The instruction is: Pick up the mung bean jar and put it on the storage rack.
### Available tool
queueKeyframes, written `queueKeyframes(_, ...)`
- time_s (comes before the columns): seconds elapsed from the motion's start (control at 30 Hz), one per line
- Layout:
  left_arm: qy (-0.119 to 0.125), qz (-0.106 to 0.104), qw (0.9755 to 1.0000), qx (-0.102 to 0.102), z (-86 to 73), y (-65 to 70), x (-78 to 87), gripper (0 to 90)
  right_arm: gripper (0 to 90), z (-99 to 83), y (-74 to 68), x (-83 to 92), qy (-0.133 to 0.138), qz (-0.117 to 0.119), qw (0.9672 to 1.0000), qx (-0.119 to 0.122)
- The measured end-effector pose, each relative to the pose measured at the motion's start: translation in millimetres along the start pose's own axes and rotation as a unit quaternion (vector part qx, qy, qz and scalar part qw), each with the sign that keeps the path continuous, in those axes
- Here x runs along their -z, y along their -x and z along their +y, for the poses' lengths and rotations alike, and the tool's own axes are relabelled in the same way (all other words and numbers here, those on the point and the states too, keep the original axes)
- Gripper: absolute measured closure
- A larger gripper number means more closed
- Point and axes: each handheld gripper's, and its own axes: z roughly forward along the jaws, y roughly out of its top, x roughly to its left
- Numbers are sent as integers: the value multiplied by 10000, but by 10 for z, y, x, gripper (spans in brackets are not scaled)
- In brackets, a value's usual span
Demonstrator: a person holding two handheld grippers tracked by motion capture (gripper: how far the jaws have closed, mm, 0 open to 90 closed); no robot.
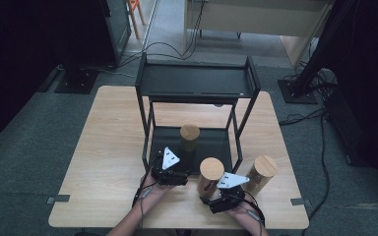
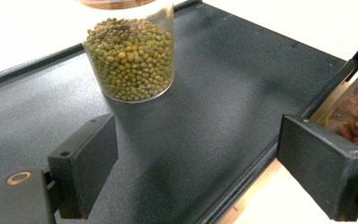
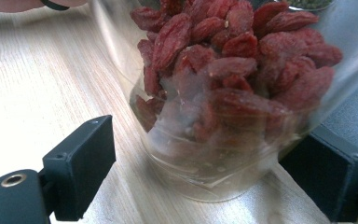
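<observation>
The high view looks forward and down from above the person's side, taking in the whole bench [image 1: 103, 147] and black rack [image 1: 197, 81]. The left gripper view sits low and close over the rack's bottom shelf [image 2: 223, 93], facing the bean jar [image 2: 130, 56]. The right gripper view looks level, very near the jar of red fruit [image 3: 223, 93], which the left gripper view catches at its right edge.

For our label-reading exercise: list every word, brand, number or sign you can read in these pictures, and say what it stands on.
None: no readable text in any view.
Jar of green beans: plain glass, no label.
Jar of red dried fruit: plain glass, no label.
Third jar, black shelf rack, grey gripper plates: no markings visible.
</observation>
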Motion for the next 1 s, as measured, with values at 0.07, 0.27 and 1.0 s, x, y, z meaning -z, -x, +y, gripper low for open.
queueKeyframes(0.07,22,15,10000,17,-7,-10,9,129,116,0,0,0,0,0,10000,1)
queueKeyframes(0.27,25,-44,10000,1,-20,-11,32,129,116,0,-1,-1,-4,-3,10000,7)
queueKeyframes(1.0,41,-121,9999,-69,-103,60,148,129,116,0,-1,-1,-9,-6,10000,17)
